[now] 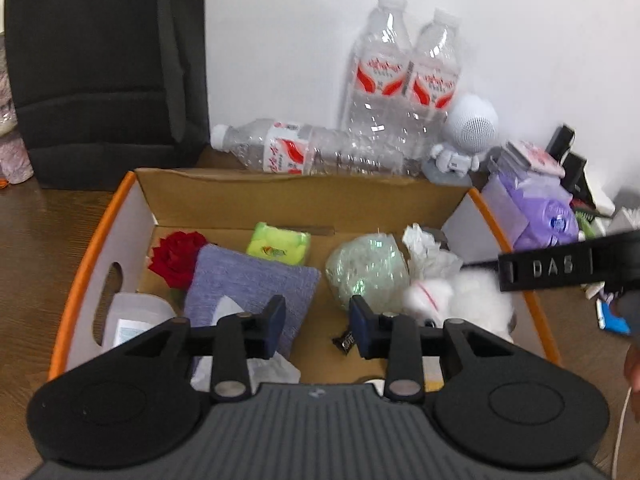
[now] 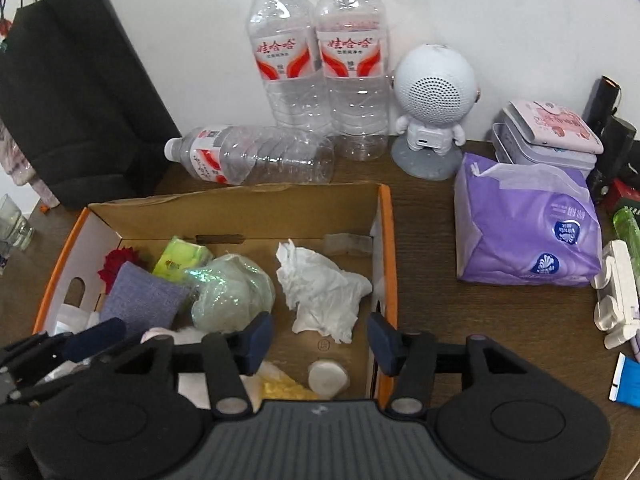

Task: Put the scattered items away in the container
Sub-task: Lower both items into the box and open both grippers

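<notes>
We hold both grippers over the cardboard box [image 1: 224, 196], which fills the middle of the left wrist view and the lower left of the right wrist view. The left gripper [image 1: 318, 326] has its jaws apart with nothing between them, low centre of frame above the box floor. The right gripper [image 2: 320, 344] is likewise spread and empty, straddling the box's orange right rim.

Inside the box we note:
- a red rose [image 1: 178, 258] at the left, touching a grey-blue cloth pouch [image 1: 256, 292]
- a yellow-green packet [image 1: 279, 243] against the back wall
- a pale green shiny wrapped bundle [image 1: 366, 266] in the centre
- a crumpled white tissue [image 2: 320, 292] to its right
- a white fluffy toy [image 1: 460, 300] at the right wall
- a small dark candy wrapper [image 1: 344, 340] on the floor near the left gripper

On the counter [image 2: 432, 240] beyond the box, upper frame: two upright water bottles [image 2: 316, 56], one lying bottle [image 2: 256, 154], an astronaut speaker [image 2: 432, 104]. A purple tissue pack [image 2: 528, 228] lies at the right, well apart from the box. A black bag [image 2: 76, 92] stands upper left.
</notes>
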